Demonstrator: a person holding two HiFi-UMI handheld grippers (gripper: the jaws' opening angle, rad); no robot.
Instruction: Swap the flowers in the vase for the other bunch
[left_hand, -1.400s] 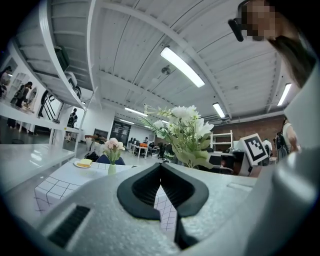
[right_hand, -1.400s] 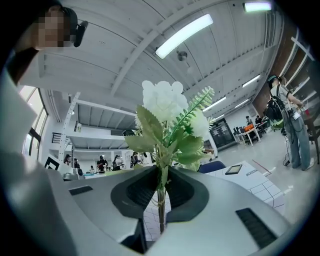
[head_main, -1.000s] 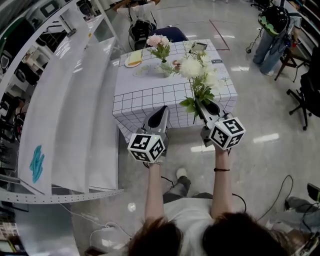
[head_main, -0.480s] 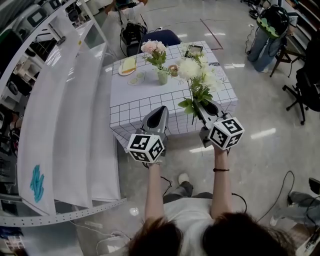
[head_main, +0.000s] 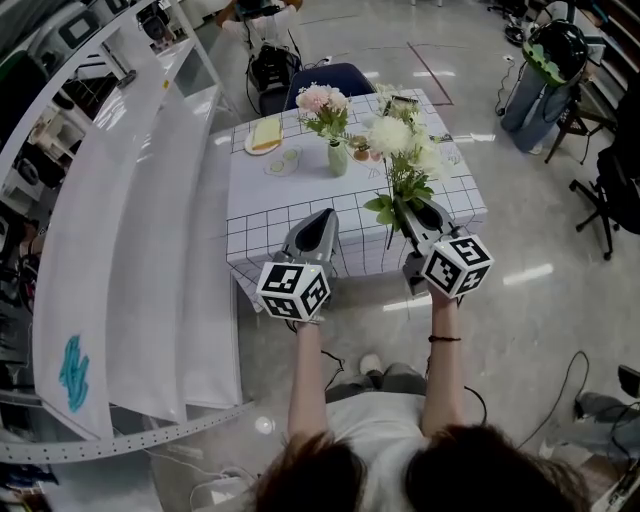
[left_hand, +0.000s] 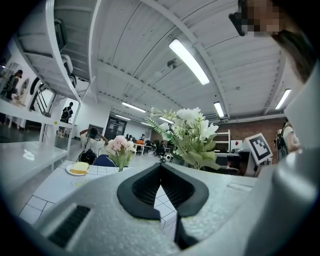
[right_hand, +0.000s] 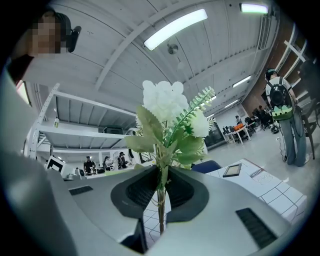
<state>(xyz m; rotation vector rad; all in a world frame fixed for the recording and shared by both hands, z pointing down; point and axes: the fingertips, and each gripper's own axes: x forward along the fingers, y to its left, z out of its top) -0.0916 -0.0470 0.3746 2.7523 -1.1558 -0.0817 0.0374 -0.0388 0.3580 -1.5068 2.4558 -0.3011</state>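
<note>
left tongs (head_main: 324, 218): pressed together, nothing between them, held level at the near edge of the desk (head_main: 270, 205).
right tongs (right_hand: 161, 175): pinching the thin stems of the white bunch (right_hand: 167, 107), low on the stems; the flower heads stand upright above the jaws.
white bunch: in the air over the near right part of the desk; whether it clears the cloth i cannot tell.
vase (head_main: 338, 158): upright near the middle of the desk, well apart from both tongs.
pink bunch (head_main: 322, 100): standing in the vase, not touched by either tongs.
what has changed: compared with a second ago, the desk and the vase lie lower in the head view, so nearer to the tongs; the hold of both tongs is the same as then.
meaning for the task: i judge this is the approach; the new bunch is being brought to the desk, and the swap itself is not yet begun.
next need: the left tongs must first spread, then take the pink stems above the vase rim and lift them out, before the white bunch can go in.
risk: the white stems are thin and held at one place only, so the bunch may tip or swing.
</note>
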